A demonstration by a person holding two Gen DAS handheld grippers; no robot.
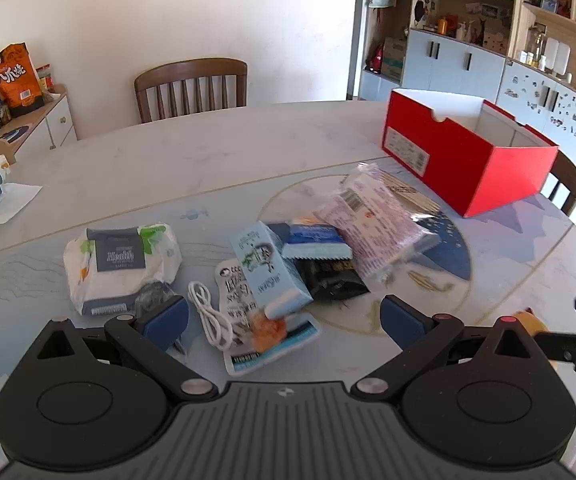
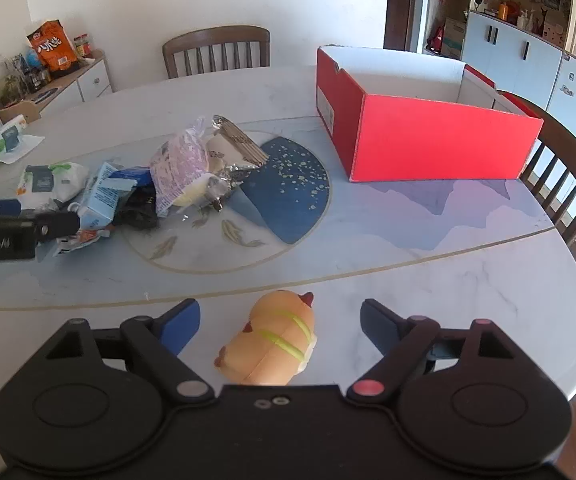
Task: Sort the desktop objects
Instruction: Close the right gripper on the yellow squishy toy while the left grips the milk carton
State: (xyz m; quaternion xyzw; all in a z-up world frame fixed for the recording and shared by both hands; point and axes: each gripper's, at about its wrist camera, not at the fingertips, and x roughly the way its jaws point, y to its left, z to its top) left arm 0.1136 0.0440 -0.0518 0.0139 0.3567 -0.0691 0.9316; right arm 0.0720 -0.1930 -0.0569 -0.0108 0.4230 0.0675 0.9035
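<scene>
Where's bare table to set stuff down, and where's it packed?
Free: the table between the orange toy and the red box, and the far strip between the chair and the pile. Crowded: the pile around the milk carton, from the tissue pack to the clear snack bag.

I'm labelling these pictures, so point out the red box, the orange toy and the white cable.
red box (image 2: 440, 140), right wrist view, front red wall.
orange toy (image 2: 276, 340), right wrist view, striped back.
white cable (image 1: 212, 316), left wrist view, coiled middle.
</scene>
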